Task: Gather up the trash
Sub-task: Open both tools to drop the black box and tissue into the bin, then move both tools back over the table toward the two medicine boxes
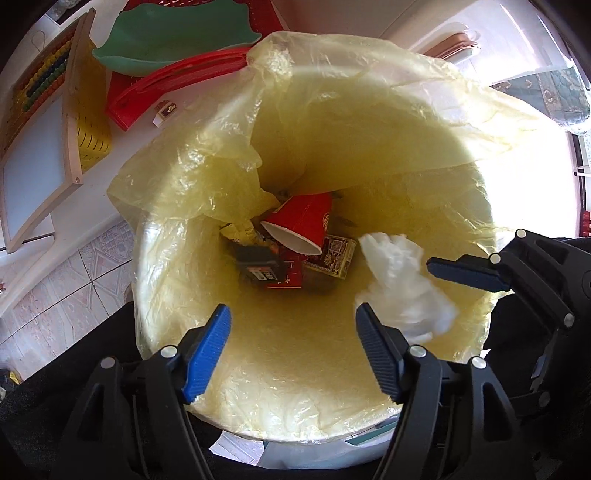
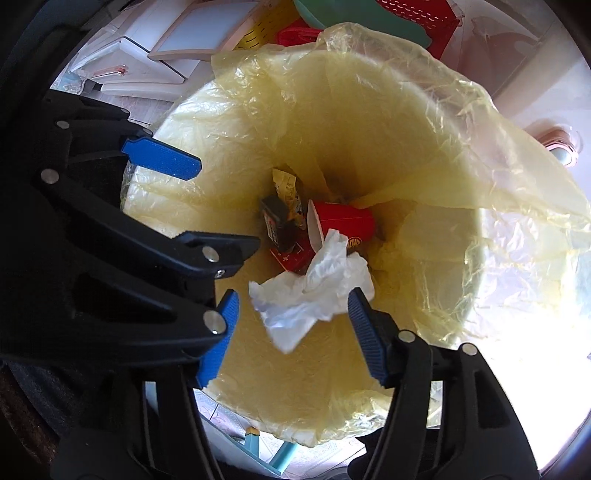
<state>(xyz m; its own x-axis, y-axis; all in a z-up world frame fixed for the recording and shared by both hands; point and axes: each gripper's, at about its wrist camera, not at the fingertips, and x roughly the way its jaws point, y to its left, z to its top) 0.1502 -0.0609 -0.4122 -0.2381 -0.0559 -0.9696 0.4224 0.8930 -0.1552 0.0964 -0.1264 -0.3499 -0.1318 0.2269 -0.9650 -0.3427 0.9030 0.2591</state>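
A white bin lined with a yellow plastic bag (image 1: 369,166) (image 2: 388,122) fills both views from above. At its bottom lie a red paper cup (image 1: 303,225) (image 2: 343,219), a black packet (image 1: 258,266) (image 2: 277,225), a patterned card box (image 1: 332,254) and wrappers. My left gripper (image 1: 291,317) hangs open over the bin with nothing between its blue pads. My right gripper (image 2: 293,299) is open too. A crumpled white tissue (image 2: 314,288) (image 1: 402,284) hangs loose between and just below its fingers, over the bin's inside. One of its fingers (image 1: 465,272) shows at the right of the left wrist view.
Beside the bin stand a green tray (image 1: 177,33) on a red basket (image 1: 147,96), a yellow crate (image 1: 92,140) and a wooden-framed board with an abacus (image 1: 37,147). Patterned floor tiles (image 1: 74,277) show on the left. White furniture (image 2: 147,55) stands behind.
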